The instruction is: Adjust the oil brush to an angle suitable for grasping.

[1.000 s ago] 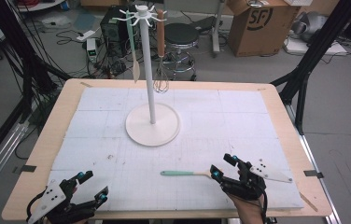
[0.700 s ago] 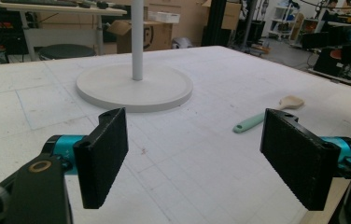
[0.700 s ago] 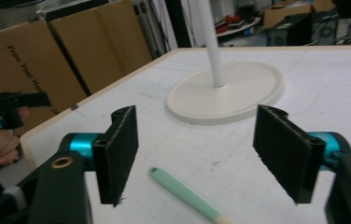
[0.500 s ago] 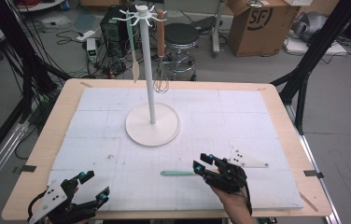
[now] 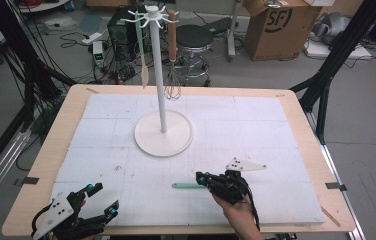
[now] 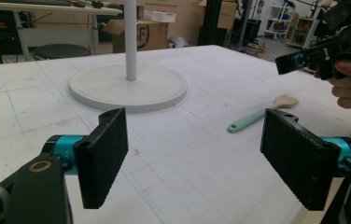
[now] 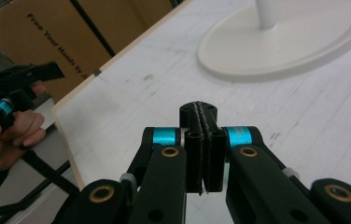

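Note:
A spatula (image 5: pixel 185 185) with a mint-green handle lies flat on the white mat near the front edge. Its pale head (image 6: pixel 286 100) points toward my right gripper. My right gripper (image 5: pixel 201 176) hovers just above the head end; in the left gripper view it (image 6: pixel 286 63) clearly sits higher than the spatula. Its jaws have just been closing and now stand pressed together (image 7: pixel 200 113) with nothing between them. My left gripper (image 5: pixel 103 199) rests at the front left corner, its jaws (image 6: pixel 192 158) wide apart and empty.
A white stand (image 5: pixel 163 136) with a round base and tall pole stands mid-table; a green utensil (image 5: pixel 142 55) and a whisk (image 5: pixel 173 75) hang from its top hooks. Beyond the table are a cardboard box (image 5: pixel 276 25), a stool and cables.
My right gripper has moved left along the front of the table to the spatula's head end, and its jaws have gone from wide apart to shut. The left gripper stayed put.

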